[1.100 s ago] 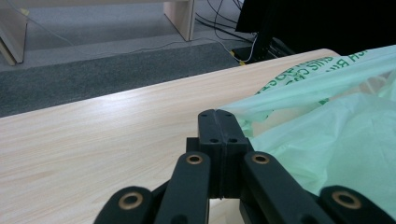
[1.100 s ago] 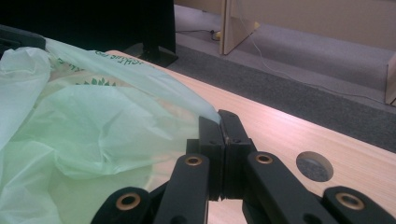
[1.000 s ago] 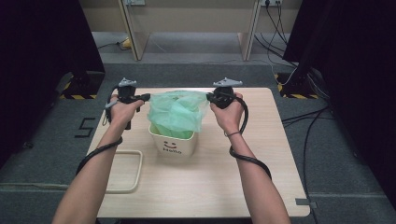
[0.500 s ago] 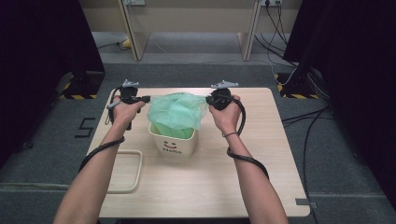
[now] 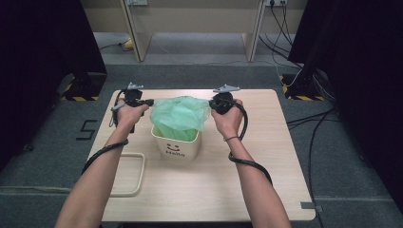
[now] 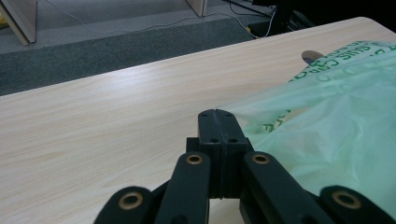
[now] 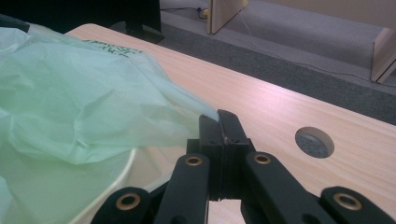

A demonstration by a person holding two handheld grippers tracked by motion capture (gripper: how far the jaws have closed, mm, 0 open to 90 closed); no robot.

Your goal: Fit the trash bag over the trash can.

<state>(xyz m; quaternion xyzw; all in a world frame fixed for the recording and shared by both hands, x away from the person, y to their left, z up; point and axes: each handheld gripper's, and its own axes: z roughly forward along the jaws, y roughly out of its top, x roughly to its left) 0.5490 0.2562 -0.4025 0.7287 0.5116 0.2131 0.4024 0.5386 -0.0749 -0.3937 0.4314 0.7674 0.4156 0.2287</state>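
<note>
While one green bag (image 5: 181,115) hangs stretched over one cream bin (image 5: 176,146) at desk (image 5: 266,156) centre, two tools flank it. Left tool (image 6: 217,116) just left of bin: jaws fully closed, pinching bag's edge. Right tool (image 7: 218,119) just right of bin: jaws fully closed, pinching opposite edge. One round hole (image 7: 314,142) in desk beyond bin. One cream loop (image 5: 127,174) left of bin, nearer person.

Our arms are bare, sleeveless. Each black claw, left claw (image 6: 218,122) and right claw (image 7: 219,122), has brass-ringed pivot links, a trailing black cable and a grey three-cornered top plate.
</note>
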